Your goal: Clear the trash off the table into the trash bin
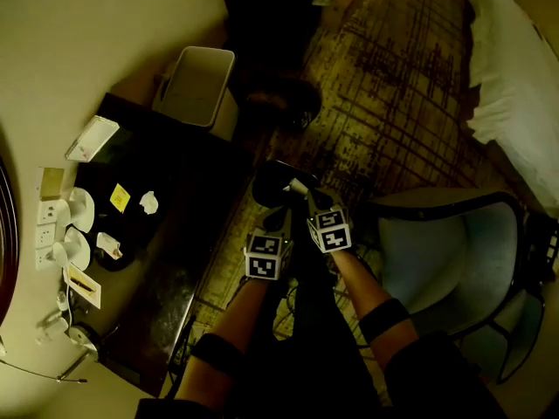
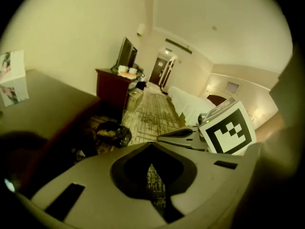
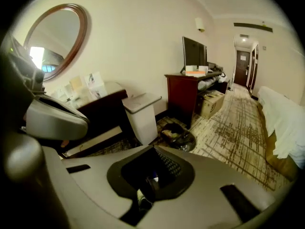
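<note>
On the dark table (image 1: 175,278) at the left lie a crumpled white paper (image 1: 148,202), a yellow note (image 1: 120,197) and another white scrap (image 1: 109,245). The pale trash bin (image 1: 196,85) stands on the floor past the table's far end; it also shows in the right gripper view as the trash bin (image 3: 143,113). Both grippers hang side by side over the carpet, away from the table. My left gripper (image 1: 269,190) is shut with nothing in it, jaws meeting in its own view (image 2: 152,149). My right gripper (image 1: 301,186) is shut too (image 3: 153,149), holding nothing I can make out.
A black bag (image 1: 279,103) lies on the carpet beside the bin. A padded chair (image 1: 437,251) stands at my right, a bed (image 1: 515,85) beyond it. White cups, cards and a lamp line the table's wall side. A dresser (image 3: 190,89) with a TV stands further along.
</note>
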